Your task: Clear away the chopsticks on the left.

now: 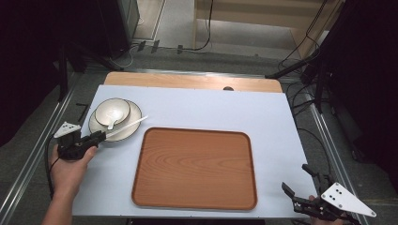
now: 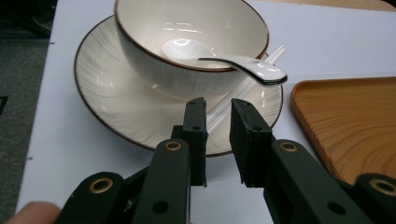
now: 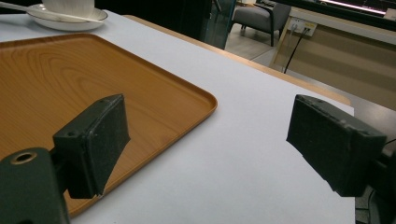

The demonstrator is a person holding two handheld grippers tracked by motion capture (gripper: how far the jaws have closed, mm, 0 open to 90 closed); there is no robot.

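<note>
A cream bowl (image 1: 112, 111) stands on a matching plate (image 1: 123, 132) at the table's left, and a white spoon (image 2: 243, 65) rests in the bowl with its handle over the rim. White chopsticks (image 1: 129, 124) lie across the plate's front edge. Their near end sits between the tips of my left gripper (image 1: 101, 136), whose jaws stand narrowly apart without visibly pressing on it (image 2: 217, 105). An empty wooden tray (image 1: 195, 168) fills the middle. My right gripper (image 1: 296, 179) hovers open at the front right corner, holding nothing (image 3: 210, 112).
A pale blue mat (image 1: 211, 110) covers the wooden table (image 1: 187, 80). Cables and dark stands crowd the floor beyond the far edge. The tray's corner (image 3: 205, 100) lies just left of the right gripper's jaws.
</note>
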